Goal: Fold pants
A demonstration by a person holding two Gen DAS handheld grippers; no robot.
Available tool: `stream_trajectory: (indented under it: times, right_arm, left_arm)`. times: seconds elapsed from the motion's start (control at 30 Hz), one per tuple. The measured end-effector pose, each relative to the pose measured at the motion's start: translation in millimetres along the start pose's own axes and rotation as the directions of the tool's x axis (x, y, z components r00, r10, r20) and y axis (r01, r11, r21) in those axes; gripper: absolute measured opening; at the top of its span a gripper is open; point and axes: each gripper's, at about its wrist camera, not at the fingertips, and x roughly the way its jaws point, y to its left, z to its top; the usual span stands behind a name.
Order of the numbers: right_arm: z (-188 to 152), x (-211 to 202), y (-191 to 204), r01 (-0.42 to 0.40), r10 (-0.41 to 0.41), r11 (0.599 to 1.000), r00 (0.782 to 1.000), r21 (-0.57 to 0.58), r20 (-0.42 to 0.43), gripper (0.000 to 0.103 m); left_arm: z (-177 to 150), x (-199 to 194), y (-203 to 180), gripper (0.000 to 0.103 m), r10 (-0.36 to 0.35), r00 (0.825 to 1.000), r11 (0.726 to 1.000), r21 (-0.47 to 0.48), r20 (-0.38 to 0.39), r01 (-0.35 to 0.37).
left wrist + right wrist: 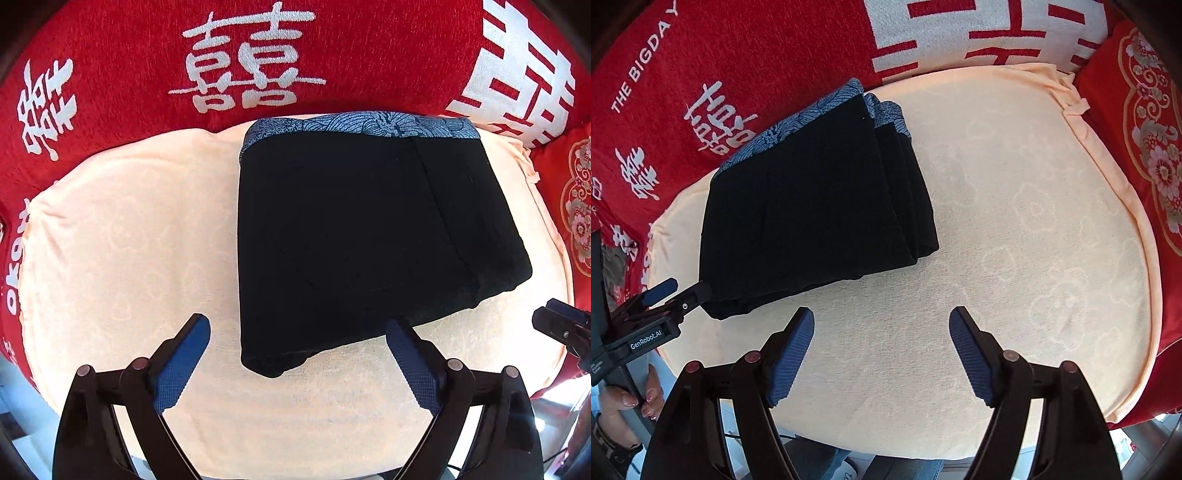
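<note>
From the left wrist, the left gripper (298,345) hangs over the peach cushion (122,229) with its jaws spread wide and nothing held. The near corner of the folded black pants (354,236) lies between and just beyond the blue pads (184,360), but neither pad presses on it. The bundle stretches ahead of the fingers, its blue patterned waistband (365,124) at the far edge against the red blanket (129,66). Off to the right of these fingers, the tip of the right gripper (561,325) shows at the picture's edge.

From the right wrist, the right gripper (881,350) also stands open and empty, with only bare cushion (1015,221) between its fingers. The pants (812,206) sit ahead and to its left, stacked in several layers with the waistband (812,110) farthest away. The left gripper (677,290) sits at the bundle's near left corner, and a hand (628,402) grips its handle below.

The fold looks finished and both tools appear to have let go. What is left, most likely, is to lift both clear without snagging a layer, or square the slightly skewed bundle.
</note>
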Motion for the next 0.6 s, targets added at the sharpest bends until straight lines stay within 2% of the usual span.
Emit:
stream_trajectory:
  times: [0.27,0.6]
  right_arm:
    - [11.5,-7.4,11.5,-0.003,0.006,0.998,0.999,-0.061,0.052,0.088]
    - [17.4,-1.5,7.5,-0.012,0.014,0.999,0.999,-0.046,0.03,0.088]
  left_arm:
    - [2.3,8.0,4.4,0.096,0.001,0.999,1.0,-0.029,-0.033,-0.002]
    - [7.2,13.4,6.5,0.096,-0.001,0.999,0.999,-0.038,-0.05,-0.001]
